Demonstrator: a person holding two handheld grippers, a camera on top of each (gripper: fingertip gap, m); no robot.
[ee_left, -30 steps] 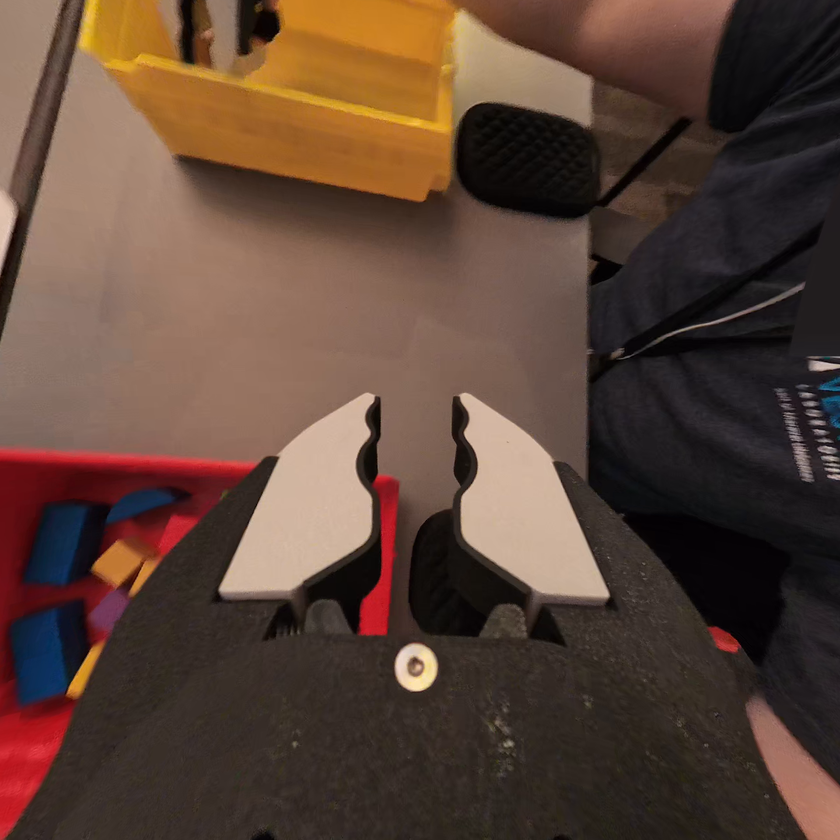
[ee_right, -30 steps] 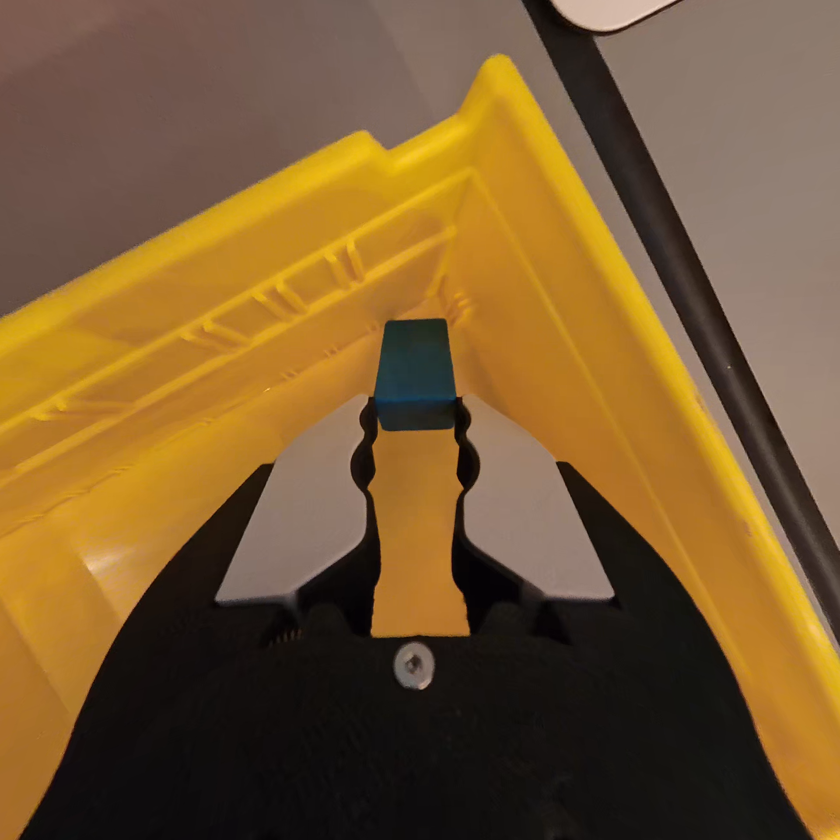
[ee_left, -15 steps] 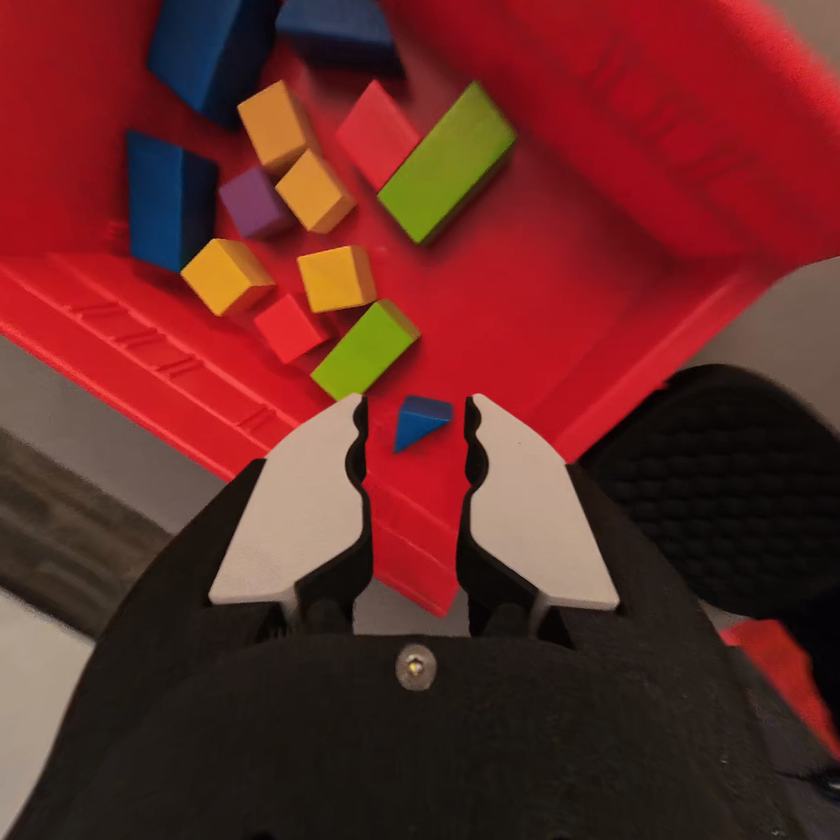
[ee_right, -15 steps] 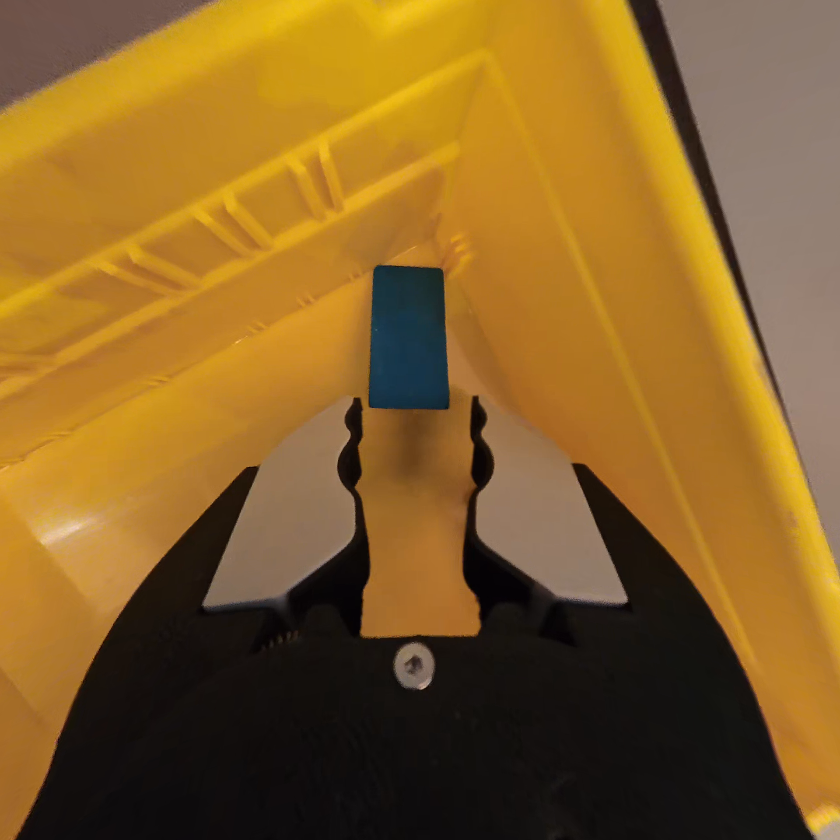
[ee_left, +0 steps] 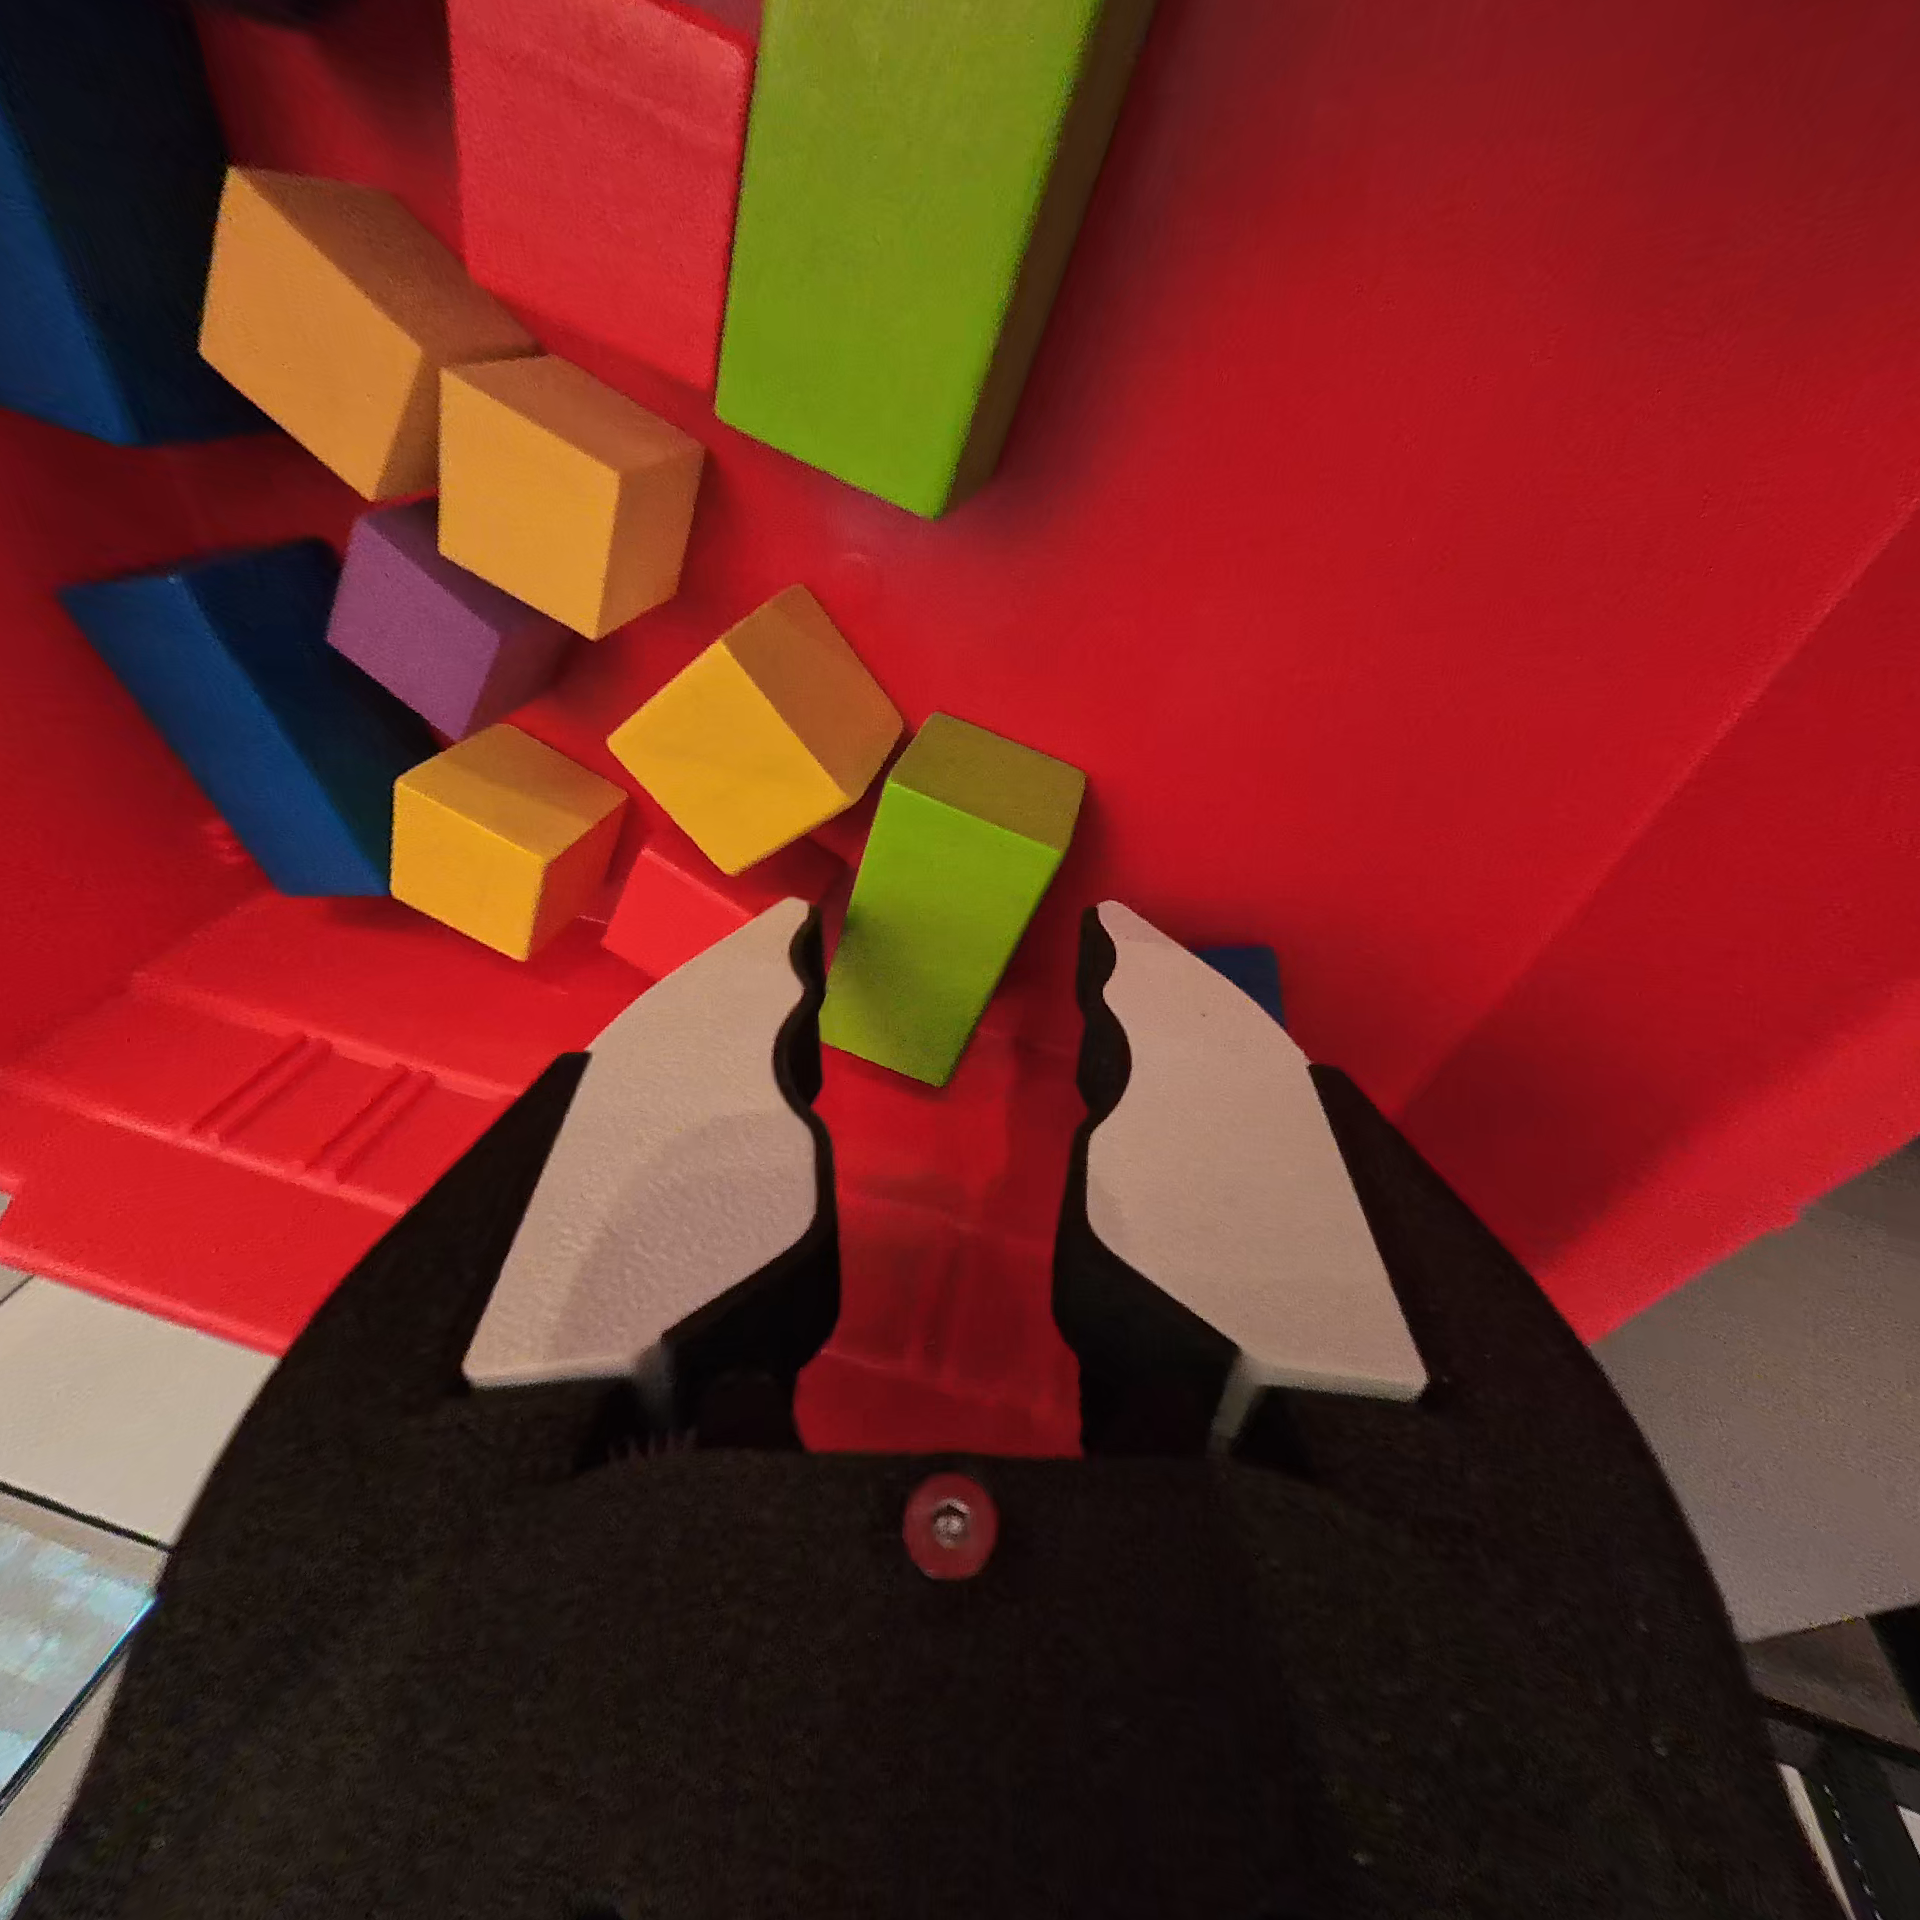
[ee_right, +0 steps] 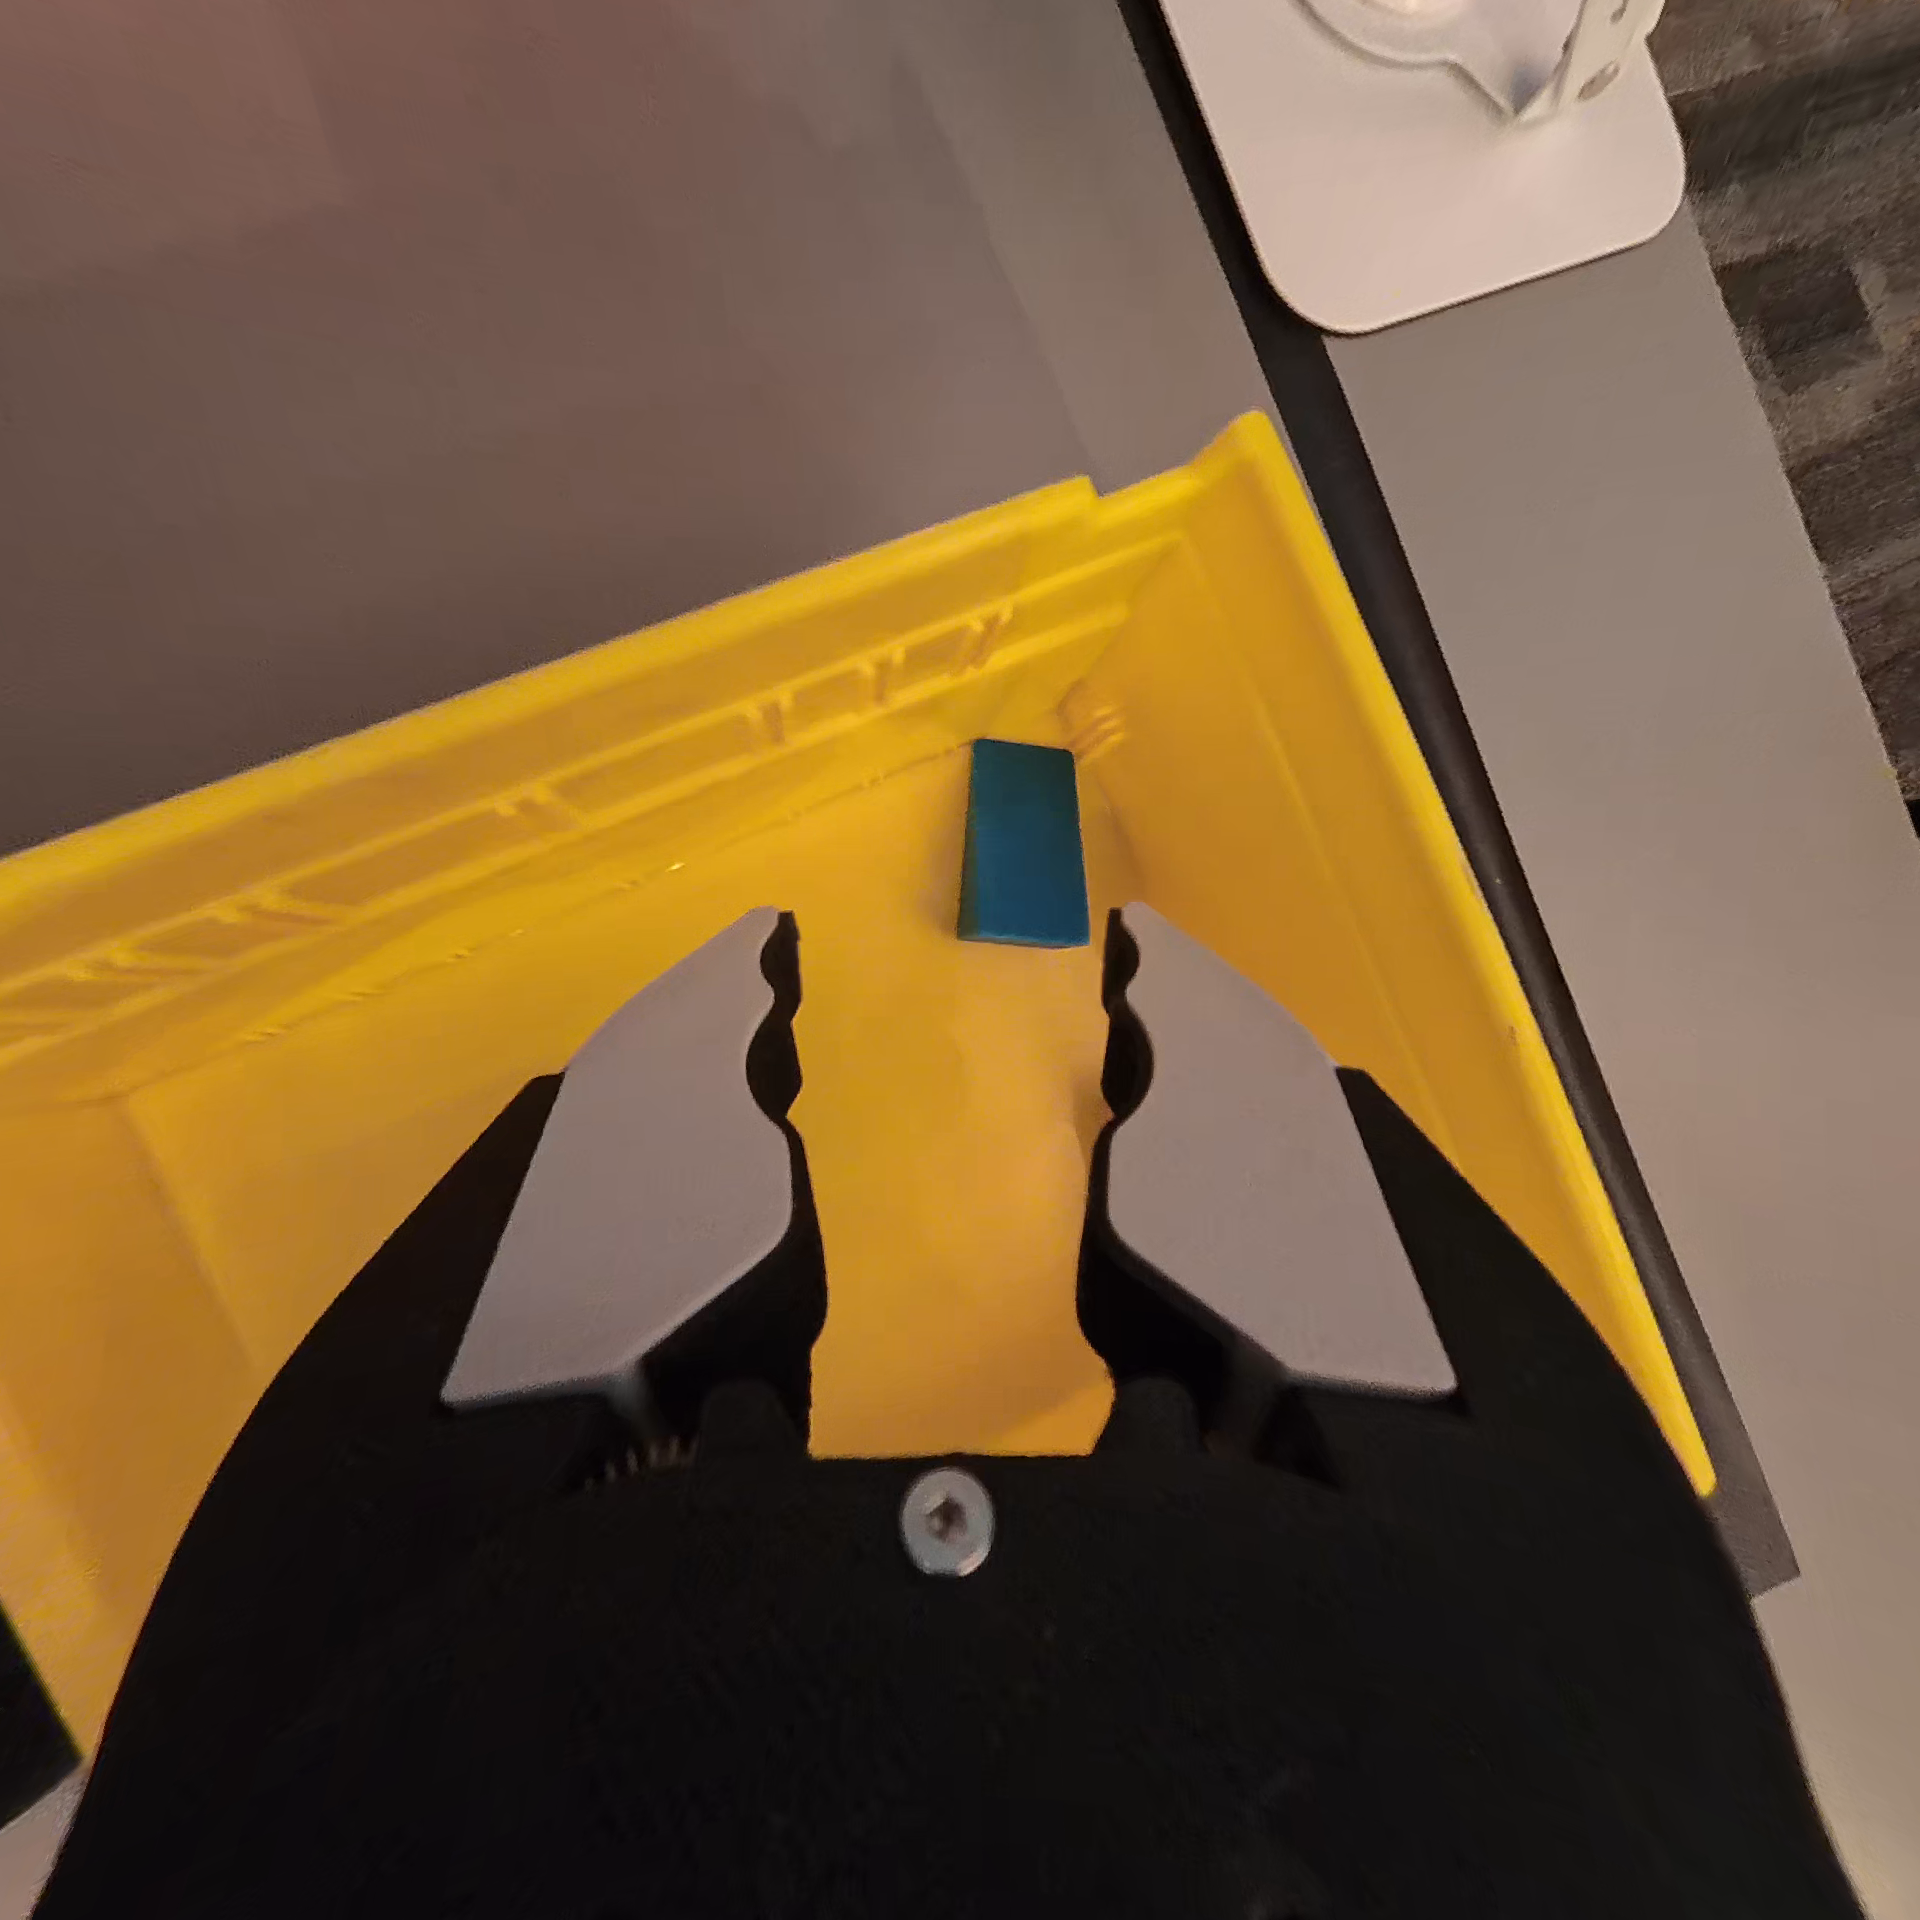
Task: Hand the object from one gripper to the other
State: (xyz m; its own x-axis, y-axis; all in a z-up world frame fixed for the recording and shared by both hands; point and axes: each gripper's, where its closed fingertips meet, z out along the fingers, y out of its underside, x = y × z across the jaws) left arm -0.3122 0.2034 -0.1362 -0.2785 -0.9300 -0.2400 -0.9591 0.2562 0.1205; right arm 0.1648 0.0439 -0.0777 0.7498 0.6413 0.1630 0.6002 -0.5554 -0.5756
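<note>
Left gripper [ee_left: 945, 925]: spread, empty, over the red bin [ee_left: 1455, 520]; small green block [ee_left: 951, 904] lies between its tips, possibly untouched.
Right gripper [ee_right: 945, 925]: spread, empty.
Blue block [ee_right: 1023, 847]: lying in the yellow bin [ee_right: 520, 748], near its corner.

Left gripper [ee_left: 945, 925] gapes over red bin [ee_left: 1455, 520] — small green block [ee_left: 951, 914] between.

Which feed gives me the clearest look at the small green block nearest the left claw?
The left wrist view: the small green block lies in the red bin just ahead of the open left claw, close to its left finger. The right wrist view shows none of it, only a blue block in the yellow bin.
</note>
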